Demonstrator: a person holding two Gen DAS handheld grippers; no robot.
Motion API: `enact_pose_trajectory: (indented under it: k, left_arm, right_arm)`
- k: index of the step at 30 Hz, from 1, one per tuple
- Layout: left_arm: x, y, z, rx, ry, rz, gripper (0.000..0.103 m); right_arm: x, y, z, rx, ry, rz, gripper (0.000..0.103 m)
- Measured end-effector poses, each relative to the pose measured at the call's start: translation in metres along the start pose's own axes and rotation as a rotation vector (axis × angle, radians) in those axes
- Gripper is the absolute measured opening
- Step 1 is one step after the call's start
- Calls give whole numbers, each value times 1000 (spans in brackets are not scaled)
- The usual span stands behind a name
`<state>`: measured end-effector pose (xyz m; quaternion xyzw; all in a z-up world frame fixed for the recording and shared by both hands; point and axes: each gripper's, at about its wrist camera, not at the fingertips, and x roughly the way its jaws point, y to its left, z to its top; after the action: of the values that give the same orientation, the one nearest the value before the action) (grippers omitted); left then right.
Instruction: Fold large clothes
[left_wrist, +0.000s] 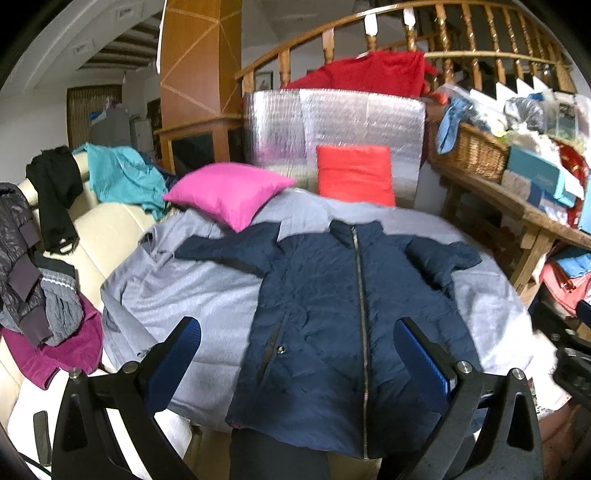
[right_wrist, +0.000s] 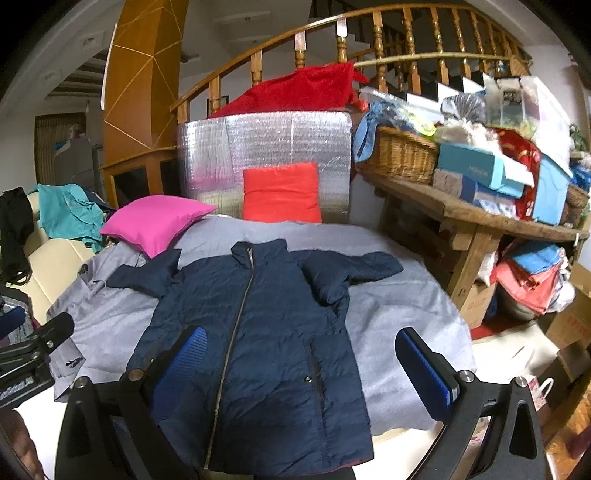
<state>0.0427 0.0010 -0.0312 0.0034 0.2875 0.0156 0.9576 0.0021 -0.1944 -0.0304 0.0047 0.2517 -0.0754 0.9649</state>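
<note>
A navy padded jacket (left_wrist: 325, 302) (right_wrist: 258, 332) lies flat and zipped, front up, on a grey sheet (left_wrist: 192, 288) (right_wrist: 399, 306), collar away from me, both sleeves spread out to the sides. My left gripper (left_wrist: 297, 347) hovers open above the jacket's lower half, its blue pads either side of the zip. My right gripper (right_wrist: 301, 358) also stands open over the hem area, holding nothing. The left gripper's black frame (right_wrist: 33, 350) shows at the left edge of the right wrist view.
A pink cushion (left_wrist: 229, 192) (right_wrist: 155, 221) and a red cushion (left_wrist: 354, 173) (right_wrist: 282, 192) rest at the far end against a silver foil panel (left_wrist: 332, 122). Piled clothes drape a cream sofa (left_wrist: 107, 229) on the left. A cluttered wooden bench (right_wrist: 480, 221) stands on the right.
</note>
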Motion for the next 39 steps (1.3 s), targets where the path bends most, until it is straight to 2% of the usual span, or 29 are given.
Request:
enact_pose_trajectory:
  k: [4, 8, 12, 16, 22, 27, 32, 36, 38, 39]
  left_arm:
    - [47, 4, 2, -6, 98, 24, 103]
    - [100, 9, 4, -36, 198, 45, 103]
    - [148, -2, 7, -27, 230, 97, 103]
    - [194, -24, 8, 14, 250, 122, 103]
    - [273, -54, 2, 44, 355, 119, 103]
    - [324, -66, 1, 39, 381, 130, 103]
    - [355, -71, 3, 39, 384, 135, 103]
    - [375, -74, -4, 54, 426, 104, 103]
    - [381, -73, -7, 46, 454, 85, 103]
    - [383, -71, -7, 30, 462, 71, 103]
  right_arm:
    - [25, -19, -1, 66, 54, 63, 103]
    - [60, -55, -3, 176, 115, 124, 103]
    - [105, -95, -3, 285, 174, 123, 103]
    - [163, -132, 0, 354, 245, 123, 103]
    - [261, -179, 10, 491, 315, 218, 103]
    - [351, -213, 18, 673, 318, 326, 103]
    - [436, -246, 19, 866, 346, 346, 92]
    - [487, -263, 14, 978, 362, 328, 86]
    - [510, -269, 10, 1023, 372, 320, 80]
    - [518, -272, 8, 1048, 376, 328, 72]
